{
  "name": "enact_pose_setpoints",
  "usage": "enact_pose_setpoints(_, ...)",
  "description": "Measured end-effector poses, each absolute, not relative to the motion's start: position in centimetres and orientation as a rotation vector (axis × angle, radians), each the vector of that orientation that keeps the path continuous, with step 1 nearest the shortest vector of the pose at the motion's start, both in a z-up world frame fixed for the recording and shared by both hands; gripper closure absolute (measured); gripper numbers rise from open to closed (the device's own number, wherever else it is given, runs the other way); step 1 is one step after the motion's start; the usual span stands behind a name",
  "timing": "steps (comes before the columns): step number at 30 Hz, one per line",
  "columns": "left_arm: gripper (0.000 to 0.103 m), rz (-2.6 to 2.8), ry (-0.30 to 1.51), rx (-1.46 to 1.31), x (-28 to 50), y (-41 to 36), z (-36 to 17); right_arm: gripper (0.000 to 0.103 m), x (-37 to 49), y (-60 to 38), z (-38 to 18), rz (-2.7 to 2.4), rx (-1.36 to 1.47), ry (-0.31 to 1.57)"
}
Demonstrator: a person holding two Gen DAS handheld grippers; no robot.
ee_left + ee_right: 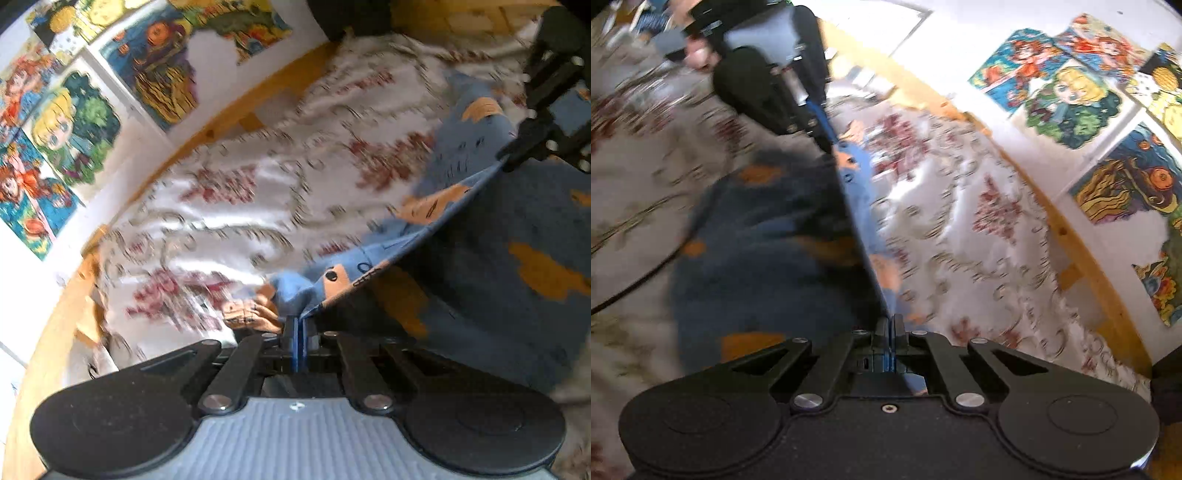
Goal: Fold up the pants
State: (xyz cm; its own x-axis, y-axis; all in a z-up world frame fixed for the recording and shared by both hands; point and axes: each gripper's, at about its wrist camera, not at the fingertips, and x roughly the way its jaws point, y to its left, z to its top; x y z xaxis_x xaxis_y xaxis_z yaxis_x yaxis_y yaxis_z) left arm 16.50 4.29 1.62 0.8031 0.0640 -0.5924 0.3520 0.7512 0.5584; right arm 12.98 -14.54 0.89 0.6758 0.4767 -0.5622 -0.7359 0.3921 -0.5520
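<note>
The left gripper (298,325), low in the centre of its own view, is clenched on the edge of the pants (461,229), blue fabric printed with orange shapes. The right gripper (891,325) is likewise pinched tight on the same edge, low in the centre of its view. Between the two, the edge runs as a taut line, and the rest of the pants hangs and spreads below it, filling the lower right of the left view and the centre left of the right view. Beneath lies a pale floral bedspread (229,206), blurred. A wooden bed frame (236,107) borders it, and colourful cartoon posters (62,122) cover the white wall in the upper left. Each view shows the other gripper at its upper edge. The hold looks thin, so a hard pull apart could slip the fabric free, and uneven lowering could crease the fold.
</note>
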Motion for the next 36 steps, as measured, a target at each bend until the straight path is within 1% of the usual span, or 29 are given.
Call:
enact_pose_setpoints(7,0.1,-0.146,0.694,0.74,13.8,4.8,-2.2,0.103,8.4,-13.3,-3.3,0.737,-0.84,0.442)
enact_pose_setpoints(10,0.099,-0.139,0.728,0.699,13.4,5.2,-2.7,0.103,8.2,-13.2,-4.5,0.745,-0.862,0.436)
enact_pose_setpoints(11,0.095,-0.137,0.744,0.654,13.3,5.4,-2.6,0.102,8.2,-13.3,-4.8,0.743,-0.865,0.433)
enact_pose_setpoints(12,0.092,-0.135,0.766,0.585,13.4,5.8,-2.4,0.097,8.1,-13.3,-5.0,0.737,-0.869,0.427)
enact_pose_setpoints(13,0.089,-0.136,0.787,0.503,13.6,6.3,-2.1,0.094,8.1,-13.3,-5.2,0.73,-0.874,0.422)
enact_pose_setpoints(14,0.085,-0.145,0.808,0.416,13.7,6.8,-1.8,0.089,8.1,-13.3,-5.3,0.728,-0.877,0.419)
enact_pose_setpoints(15,0.081,-0.143,0.818,0.354,13.8,7.2,-1.5,0.087,8.1,-13.4,-5.5,0.732,-0.879,0.416)
enact_pose_setpoints(17,0.061,-0.133,0.826,0.285,13.6,7.6,-1.0,0.087,8.0,-13.5,-5.7,0.736,-0.883,0.405)
enact_pose_setpoints(18,0.057,-0.125,0.82,0.286,13.3,7.5,-0.8,0.085,7.9,-13.5,-5.8,0.735,-0.886,0.398)
enact_pose_setpoints(19,0.051,-0.118,0.804,0.324,12.9,7.1,-0.6,0.084,7.9,-13.5,-5.8,0.733,-0.887,0.392)
enact_pose_setpoints(21,0.046,-0.115,0.758,0.473,11.9,5.6,-0.7,0.078,8.1,-13.7,-5.6,0.73,-0.874,0.384)
enact_pose_setpoints(23,0.036,-0.137,0.705,0.658,10.9,3.5,-1.3,0.066,8.4,-13.8,-5.5,0.721,-0.857,0.377)
enact_pose_setpoints(25,0.033,-0.18,0.677,0.784,10.6,2.0,-2.1,0.059,8.6,-13.9,-5.3,0.713,-0.846,0.371)
enact_pose_setpoints(29,0.031,-0.203,0.675,0.897,11.4,0.1,-3.2,0.048,9.1,-14.1,-5.2,0.7,-0.833,0.373)
enact_pose_setpoints(32,0.032,-0.207,0.623,1.025,11.2,-0.8,-4.0,0.04,9.1,-14.5,-5.2,0.688,-0.832,0.374)
enact_pose_setpoints(34,0.032,-0.237,0.592,1.096,10.6,-1.4,-4.5,0.038,9.3,-14.7,-5.2,0.683,-0.825,0.384)
enact_pose_setpoints(36,0.035,-0.27,0.578,1.151,9.9,-1.8,-5.2,0.037,9.5,-14.9,-5.3,0.676,-0.818,0.392)
